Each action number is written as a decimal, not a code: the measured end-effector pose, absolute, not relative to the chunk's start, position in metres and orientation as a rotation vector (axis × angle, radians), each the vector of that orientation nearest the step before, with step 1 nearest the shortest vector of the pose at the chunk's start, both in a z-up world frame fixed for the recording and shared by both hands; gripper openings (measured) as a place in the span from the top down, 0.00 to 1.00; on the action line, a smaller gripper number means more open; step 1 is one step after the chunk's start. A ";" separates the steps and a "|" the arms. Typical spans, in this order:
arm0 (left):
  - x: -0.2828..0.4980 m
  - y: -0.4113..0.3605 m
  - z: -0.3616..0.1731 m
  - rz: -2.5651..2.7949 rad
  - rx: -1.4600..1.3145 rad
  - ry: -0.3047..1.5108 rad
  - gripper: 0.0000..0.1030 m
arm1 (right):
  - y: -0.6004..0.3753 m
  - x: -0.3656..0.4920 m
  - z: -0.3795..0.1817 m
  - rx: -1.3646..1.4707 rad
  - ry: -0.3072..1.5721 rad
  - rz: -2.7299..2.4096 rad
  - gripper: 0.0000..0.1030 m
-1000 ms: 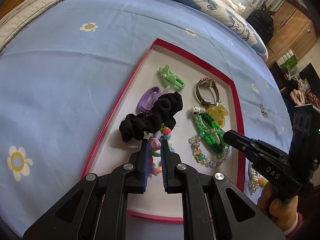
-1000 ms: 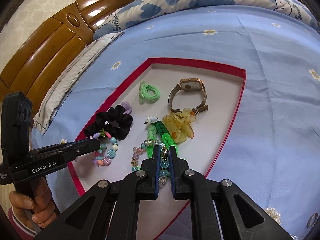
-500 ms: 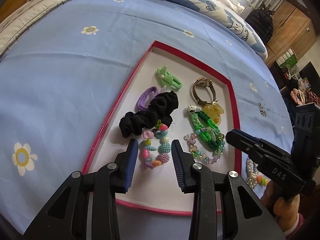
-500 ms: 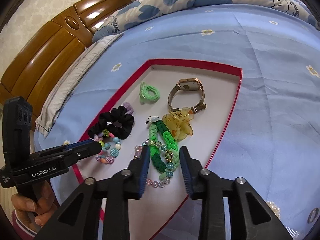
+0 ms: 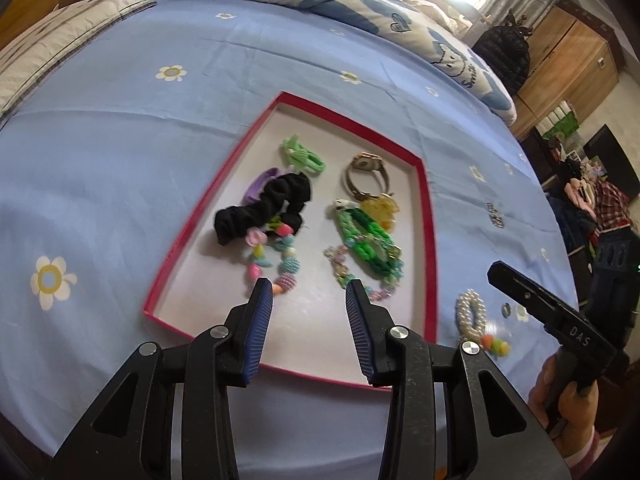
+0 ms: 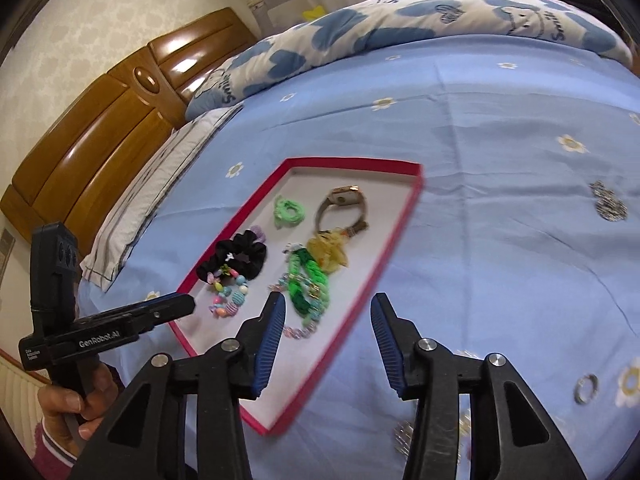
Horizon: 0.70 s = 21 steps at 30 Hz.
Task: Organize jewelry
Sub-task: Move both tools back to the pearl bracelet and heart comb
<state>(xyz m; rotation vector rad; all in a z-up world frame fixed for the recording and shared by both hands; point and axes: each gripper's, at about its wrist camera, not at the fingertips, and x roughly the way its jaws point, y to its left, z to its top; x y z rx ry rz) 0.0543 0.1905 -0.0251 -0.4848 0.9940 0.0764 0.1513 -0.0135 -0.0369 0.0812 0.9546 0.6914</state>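
A red-rimmed white tray [image 5: 428,216] lies on the blue bed sheet. It holds a black scrunchie [image 5: 264,208], a colourful bead bracelet [image 5: 272,264], a green braided bracelet [image 5: 364,240], a clear bead bracelet [image 5: 340,264], a watch [image 5: 366,174], a yellow clip [image 5: 382,210] and green and purple hair ties. My left gripper [image 5: 309,286] hangs over the tray's near end, its jaws opening with nothing between them. My right gripper [image 6: 328,300] hovers above the tray's near right rim [image 6: 400,232]; its jaws are opening too and hold nothing.
A pearl bracelet [image 5: 472,314] and a small ring [image 5: 506,310] lie on the sheet right of the tray. The right wrist view shows a ring [image 6: 586,388] and a silver brooch [image 6: 608,204]. A patterned quilt and a wooden headboard [image 6: 100,152] bound the bed.
Both grippers were shut on bead bracelets in the tray. They opened, left the bracelets lying there, and drew back and up from the tray.
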 end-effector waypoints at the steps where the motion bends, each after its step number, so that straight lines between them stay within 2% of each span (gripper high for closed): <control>1: 0.054 0.189 -0.024 0.073 -0.485 0.993 0.65 | -0.020 0.150 -0.037 0.087 0.954 0.684 0.55; 11: 0.050 0.154 -0.011 0.007 -0.461 0.990 0.65 | -0.093 0.135 -0.034 0.165 0.946 0.567 0.50; 14: 0.052 0.139 -0.008 -0.021 -0.443 0.992 0.58 | -0.117 0.129 -0.035 0.189 0.944 0.526 0.49; 21: 0.054 0.108 -0.005 -0.083 -0.399 1.006 0.58 | -0.160 0.119 -0.041 0.240 0.946 0.446 0.48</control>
